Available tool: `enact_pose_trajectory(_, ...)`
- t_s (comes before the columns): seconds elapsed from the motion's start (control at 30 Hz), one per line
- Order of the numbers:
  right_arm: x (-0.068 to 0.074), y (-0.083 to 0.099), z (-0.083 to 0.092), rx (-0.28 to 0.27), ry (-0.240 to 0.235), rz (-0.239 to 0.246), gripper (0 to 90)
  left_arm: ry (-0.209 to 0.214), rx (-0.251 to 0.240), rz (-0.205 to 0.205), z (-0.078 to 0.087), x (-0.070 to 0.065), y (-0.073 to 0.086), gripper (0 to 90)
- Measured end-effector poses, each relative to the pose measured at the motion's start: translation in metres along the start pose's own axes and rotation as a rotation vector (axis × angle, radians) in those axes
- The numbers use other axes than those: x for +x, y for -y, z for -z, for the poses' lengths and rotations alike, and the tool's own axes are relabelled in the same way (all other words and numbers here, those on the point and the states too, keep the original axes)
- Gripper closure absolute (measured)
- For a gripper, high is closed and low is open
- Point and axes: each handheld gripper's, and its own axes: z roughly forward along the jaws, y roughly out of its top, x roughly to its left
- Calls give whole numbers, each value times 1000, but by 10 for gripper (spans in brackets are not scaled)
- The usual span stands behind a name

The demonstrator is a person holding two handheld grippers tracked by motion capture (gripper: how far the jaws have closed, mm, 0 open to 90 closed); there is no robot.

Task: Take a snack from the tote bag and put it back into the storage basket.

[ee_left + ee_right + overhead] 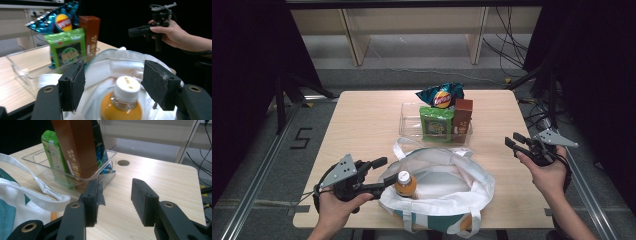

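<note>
Left tool [113, 87] gapes around the orange-juice bottle with white cap [124, 100], pads clear, inside the white cloth bag [447, 187]; clear plastic tray [409, 120] just beyond; right tool [518, 142] released, hovering near the table [362, 120] edge

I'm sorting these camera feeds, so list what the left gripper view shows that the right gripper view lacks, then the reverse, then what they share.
Left gripper view alone: an orange drink bottle with a white cap, standing in the bag between the left gripper and its open jaws, pads clear of it, and, farther off, a hand holding the right gripper.

Right gripper view alone: a round hole in the tabletop and the right gripper's own open jaws with nothing between them.

Both: the clear plastic bin, green snack packet, brown carton, blue chip bag, white tote bag and wooden table.
</note>
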Motion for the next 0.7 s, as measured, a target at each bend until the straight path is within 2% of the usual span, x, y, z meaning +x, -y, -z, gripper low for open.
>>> enact_pose_trajectory(0.17, 0, 0, 0, -3, 1, -15, 588, 21, 19, -6, -6, -3, 3, 374)
enact_pose_trajectory(0.2, -2, 0, 0, -13, -1, 9, 588, 23, 22, -5, -7, -4, 3, 380)
enact_pose_trajectory(0.4, -1, 0, 0, 3, -1, -20, 589, 53, 26, -16, -10, -3, 6, 414)
enact_pose_trajectory(0.57, -1, 0, -1, 0, -1, -16, 588, 57, 38, -11, -13, -4, 9, 422)
enact_pose_trajectory(0.63, -1, 0, 0, 6, -7, -22, 588, 44, 36, -10, -13, -4, 9, 422)
enact_pose_trajectory(0.67, 0, 0, 0, 8, -7, -30, 588, 31, 31, 6, -13, -5, 10, 421)
enact_pose_trajectory(0.7, -1, 0, 0, 5, -2, -24, 588, 31, 29, -8, -13, -5, 10, 421)
